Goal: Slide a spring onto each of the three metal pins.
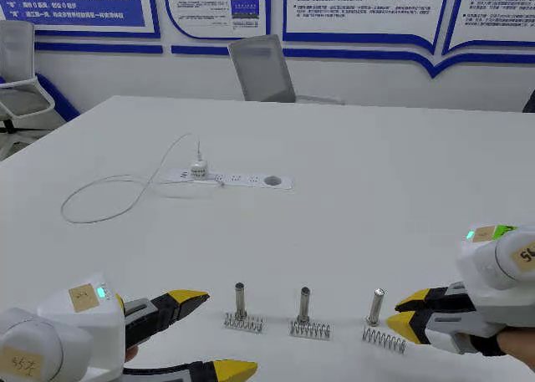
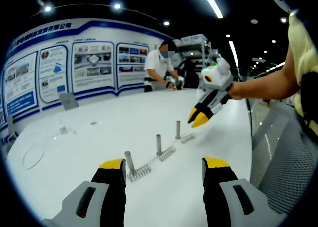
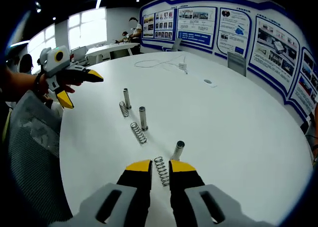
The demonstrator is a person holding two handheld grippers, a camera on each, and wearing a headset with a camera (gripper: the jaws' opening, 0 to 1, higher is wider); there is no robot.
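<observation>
Now, 3 upright pins (image 1: 304, 303), 3 springs (image 1: 310, 329) beside, L gripper (image 1: 227, 332) jaws wide, R gripper (image 1: 394, 311) jaws narrowly apart

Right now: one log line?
pins: three upright, bare | springs: three flat on table | left tongs: open, empty | right tongs: open, at rightmost spring

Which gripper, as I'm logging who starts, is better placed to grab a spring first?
Right, probably. The right gripper holds its jaws narrowly open around the end of the nearest spring, beside its pin; the left gripper hangs wide open, short of the leftmost spring.
</observation>
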